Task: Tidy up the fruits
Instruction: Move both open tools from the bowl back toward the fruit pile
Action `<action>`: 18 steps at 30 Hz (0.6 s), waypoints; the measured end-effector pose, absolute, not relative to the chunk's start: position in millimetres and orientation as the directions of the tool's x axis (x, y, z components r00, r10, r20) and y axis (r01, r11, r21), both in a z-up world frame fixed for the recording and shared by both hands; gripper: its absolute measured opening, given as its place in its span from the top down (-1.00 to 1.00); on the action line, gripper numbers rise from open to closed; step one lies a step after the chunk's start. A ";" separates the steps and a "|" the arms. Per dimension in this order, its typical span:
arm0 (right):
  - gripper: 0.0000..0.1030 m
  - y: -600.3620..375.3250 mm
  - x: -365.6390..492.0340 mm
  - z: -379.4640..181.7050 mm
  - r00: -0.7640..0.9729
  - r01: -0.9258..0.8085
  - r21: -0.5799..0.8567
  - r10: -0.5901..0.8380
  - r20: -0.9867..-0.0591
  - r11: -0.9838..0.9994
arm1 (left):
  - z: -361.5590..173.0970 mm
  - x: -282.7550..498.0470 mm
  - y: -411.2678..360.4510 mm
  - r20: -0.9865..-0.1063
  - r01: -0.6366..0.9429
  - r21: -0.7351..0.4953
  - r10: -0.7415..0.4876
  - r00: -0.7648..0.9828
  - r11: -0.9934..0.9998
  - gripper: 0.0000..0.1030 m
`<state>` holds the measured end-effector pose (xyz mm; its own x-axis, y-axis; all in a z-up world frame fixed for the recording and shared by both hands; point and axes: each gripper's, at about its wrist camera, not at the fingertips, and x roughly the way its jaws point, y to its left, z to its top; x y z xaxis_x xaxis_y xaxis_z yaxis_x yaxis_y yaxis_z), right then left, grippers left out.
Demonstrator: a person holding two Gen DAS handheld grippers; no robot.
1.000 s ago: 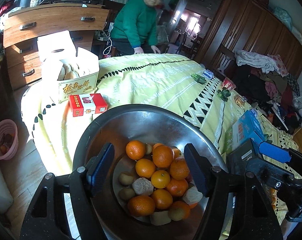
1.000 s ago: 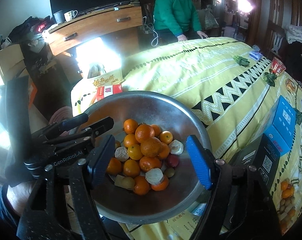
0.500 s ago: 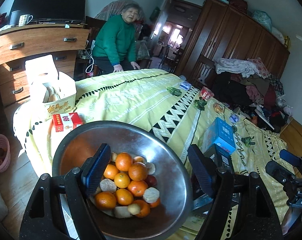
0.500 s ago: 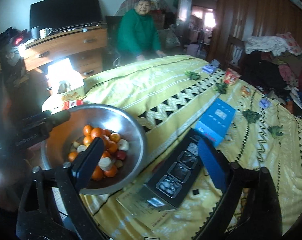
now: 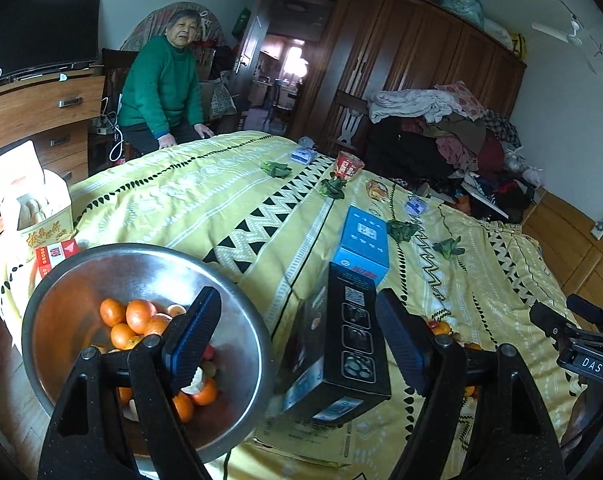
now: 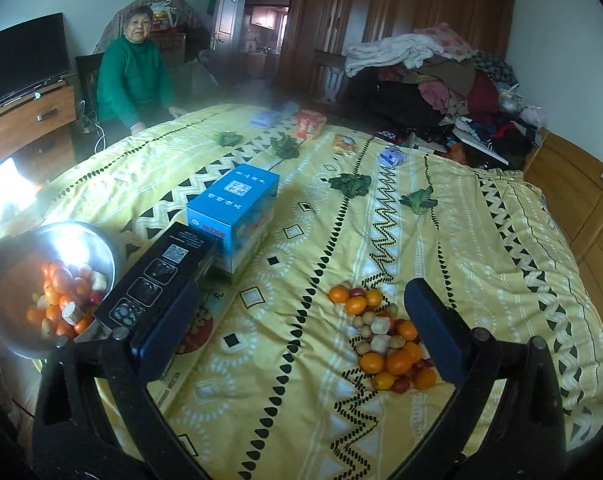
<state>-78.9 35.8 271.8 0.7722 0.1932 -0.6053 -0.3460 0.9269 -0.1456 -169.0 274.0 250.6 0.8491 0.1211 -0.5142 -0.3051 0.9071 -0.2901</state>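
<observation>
A steel bowl (image 5: 61, 280) holds several oranges (image 5: 139, 314) and other small fruits at the bed's near left corner; it also shows in the right wrist view (image 6: 105, 252). A loose pile of oranges, brown and red fruits (image 6: 385, 340) lies on the yellow bedspread (image 6: 301, 360), partly behind the right finger. My left gripper (image 5: 301, 344) is open and empty, above the bowl's right rim and a black box (image 5: 341, 344). My right gripper (image 6: 301, 332) is open and empty, just left of and above the pile.
A blue box (image 6: 233, 204) lies beyond the black box (image 6: 153, 280). Leafy greens (image 6: 349, 184), snack packs and a red cup (image 6: 309, 124) are scattered farther up the bed. A person in green (image 5: 161, 88) sits at the far side. A carton (image 5: 37, 208) stands at the left.
Both grippers have swung right and away from the bowl, which now sits at the left of both views. The fruit pile on the bedspread has come into the right wrist view.
</observation>
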 end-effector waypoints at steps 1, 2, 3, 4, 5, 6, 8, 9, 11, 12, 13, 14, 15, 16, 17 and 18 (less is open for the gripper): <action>-1.00 28.6 -80.4 272.0 0.774 -0.343 -0.145 0.192 -0.603 0.928 | 252.6 -168.5 268.8 -0.512 -0.298 -0.285 0.118 0.851 0.911 -0.57; -1.00 24.8 -81.2 272.7 0.775 -0.341 -0.142 0.193 -0.602 0.929 | 254.9 -167.2 263.2 -0.510 -0.290 -0.279 0.114 0.852 0.916 -0.57; -1.00 20.2 -81.2 272.5 0.775 -0.341 -0.139 0.195 -0.601 0.930 | 257.0 -166.3 257.8 -0.507 -0.282 -0.273 0.112 0.854 0.920 -0.57; -1.00 16.7 -81.6 272.9 0.777 -0.337 -0.137 0.193 -0.599 0.932 | 258.6 -165.9 253.9 -0.505 -0.278 -0.267 0.111 0.856 0.923 -0.57; -1.00 12.7 -81.7 272.7 0.779 -0.334 -0.134 0.193 -0.596 0.933 | 260.5 -164.6 249.6 -0.505 -0.274 -0.260 0.111 0.856 0.926 -0.57; -1.00 7.4 -82.2 272.5 0.779 -0.332 -0.129 0.195 -0.595 0.934 | 262.0 -163.3 244.7 -0.505 -0.269 -0.256 0.108 0.856 0.929 -0.57; -1.00 -2.0 -81.9 272.3 0.779 -0.330 -0.121 0.197 -0.596 0.936 | 264.4 -162.1 237.4 -0.506 -0.261 -0.247 0.106 0.856 0.933 -0.57; -1.00 -6.6 -82.0 272.4 0.779 -0.328 -0.118 0.198 -0.595 0.937 | 265.6 -160.7 232.4 -0.507 -0.256 -0.239 0.104 0.856 0.937 -0.57; -1.00 -15.0 -81.6 271.5 0.779 -0.325 -0.109 0.201 -0.594 0.939 | 267.6 -157.3 223.2 -0.510 -0.246 -0.227 0.100 0.854 0.942 -0.57; -1.00 -20.2 -81.2 270.9 0.779 -0.324 -0.103 0.204 -0.592 0.940 | 268.6 -155.3 217.2 -0.512 -0.238 -0.219 0.096 0.853 0.946 -0.57; -1.00 -26.0 -80.9 270.0 0.780 -0.323 -0.094 0.209 -0.590 0.942 | 268.7 -152.7 212.3 -0.514 -0.228 -0.211 0.091 0.853 0.951 -0.57; -1.00 -32.4 -80.6 269.0 0.780 -0.326 -0.081 0.219 -0.586 0.942 | 269.6 -149.9 205.1 -0.517 -0.215 -0.200 0.083 0.852 0.956 -0.57; -1.00 -42.4 -81.4 266.8 0.777 -0.339 -0.054 0.246 -0.580 0.939 | 270.4 -147.0 196.9 -0.520 -0.199 -0.190 0.073 0.851 0.961 -0.57; -1.00 -52.0 -82.3 263.7 0.771 -0.355 -0.029 0.275 -0.575 0.934 | 270.9 -143.8 188.5 -0.521 -0.182 -0.182 0.062 0.851 0.966 -0.57; -1.00 -63.1 -82.9 259.2 0.764 -0.369 -0.007 0.300 -0.571 0.929 | 271.0 -140.9 179.1 -0.521 -0.159 -0.172 0.048 0.852 0.972 -0.57; -1.00 -75.7 -82.4 252.4 0.758 -0.370 0.013 0.310 -0.574 0.929 | 270.3 -137.3 168.3 -0.523 -0.135 -0.160 0.032 0.852 0.978 -0.57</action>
<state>-82.4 -75.7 252.4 0.7580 0.3098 -0.5740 -0.3699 0.9290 0.0128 -137.3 168.3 270.3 0.8518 0.0319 -0.5229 -0.1347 0.9779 -0.1599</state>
